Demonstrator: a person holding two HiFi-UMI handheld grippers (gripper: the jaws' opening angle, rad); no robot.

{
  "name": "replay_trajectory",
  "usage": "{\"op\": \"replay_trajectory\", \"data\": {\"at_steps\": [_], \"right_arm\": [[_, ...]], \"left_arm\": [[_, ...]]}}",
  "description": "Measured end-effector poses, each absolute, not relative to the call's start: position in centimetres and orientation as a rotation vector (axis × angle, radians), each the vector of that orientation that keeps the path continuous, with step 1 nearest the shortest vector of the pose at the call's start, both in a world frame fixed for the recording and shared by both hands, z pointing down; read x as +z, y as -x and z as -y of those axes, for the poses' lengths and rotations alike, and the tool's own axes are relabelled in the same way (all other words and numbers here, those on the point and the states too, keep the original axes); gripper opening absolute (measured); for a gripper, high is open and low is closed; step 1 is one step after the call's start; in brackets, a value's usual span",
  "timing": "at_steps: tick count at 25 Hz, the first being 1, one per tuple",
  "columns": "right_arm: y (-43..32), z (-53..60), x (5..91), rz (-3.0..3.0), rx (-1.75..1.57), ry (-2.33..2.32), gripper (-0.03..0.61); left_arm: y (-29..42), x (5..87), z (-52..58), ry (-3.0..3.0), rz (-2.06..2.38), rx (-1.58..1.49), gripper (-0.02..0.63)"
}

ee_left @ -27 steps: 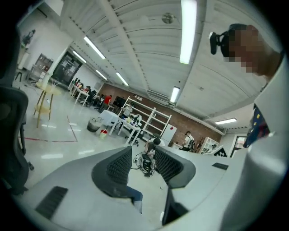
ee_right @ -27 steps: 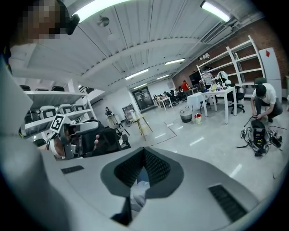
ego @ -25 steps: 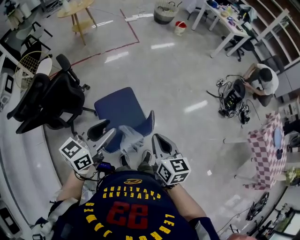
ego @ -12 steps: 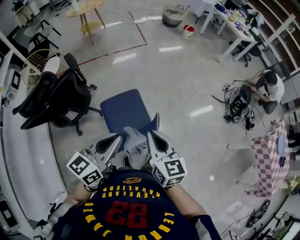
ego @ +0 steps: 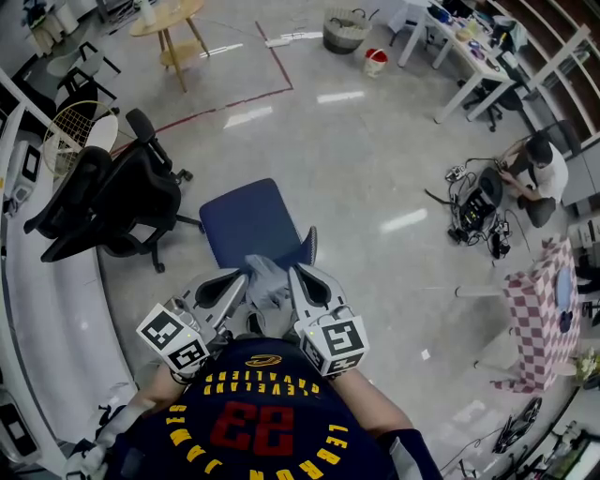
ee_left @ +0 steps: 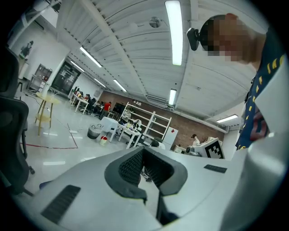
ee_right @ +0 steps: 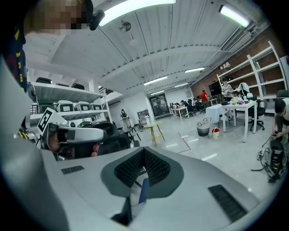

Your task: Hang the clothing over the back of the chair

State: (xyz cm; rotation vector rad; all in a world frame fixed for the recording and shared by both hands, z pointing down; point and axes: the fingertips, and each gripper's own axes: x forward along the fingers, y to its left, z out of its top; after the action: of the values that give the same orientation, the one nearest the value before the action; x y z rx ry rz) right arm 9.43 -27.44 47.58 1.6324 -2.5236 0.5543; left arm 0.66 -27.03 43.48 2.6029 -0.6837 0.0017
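Observation:
A blue chair [ego: 246,220] stands just in front of me, its back nearest me. A pale grey piece of clothing [ego: 266,281] is bunched on top of the chair back. My left gripper [ego: 241,278] sits at the cloth's left side, jaws together and pinching its edge. My right gripper [ego: 293,274] is at the cloth's right side, shut on it as well. In the left gripper view the jaws [ee_left: 144,158] are closed, with only a thin pale slit between them. In the right gripper view the closed jaws [ee_right: 143,155] show a strip of white cloth and blue chair in the gap.
A black office chair [ego: 117,202] stands to the left, a racket [ego: 70,127] behind it. Farther off are a round wooden table [ego: 167,17], a basket [ego: 341,28], white desks [ego: 459,47], a crouching person [ego: 539,164] by cables, and a checkered table [ego: 534,309] at right.
Both grippers have drawn inward to the cloth on the chair back. The left jaws, open a second ago, have closed.

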Motion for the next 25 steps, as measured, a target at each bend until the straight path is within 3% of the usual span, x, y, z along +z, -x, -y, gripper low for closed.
{"op": "replay_trajectory", "data": {"at_steps": [25], "right_arm": [[-9.09,26.95,47.94,2.538,0.565,-1.601,0.008]], "left_arm": [[-0.65,44.54,27.31,-2.568,0.686,0.022,0.003]]}}
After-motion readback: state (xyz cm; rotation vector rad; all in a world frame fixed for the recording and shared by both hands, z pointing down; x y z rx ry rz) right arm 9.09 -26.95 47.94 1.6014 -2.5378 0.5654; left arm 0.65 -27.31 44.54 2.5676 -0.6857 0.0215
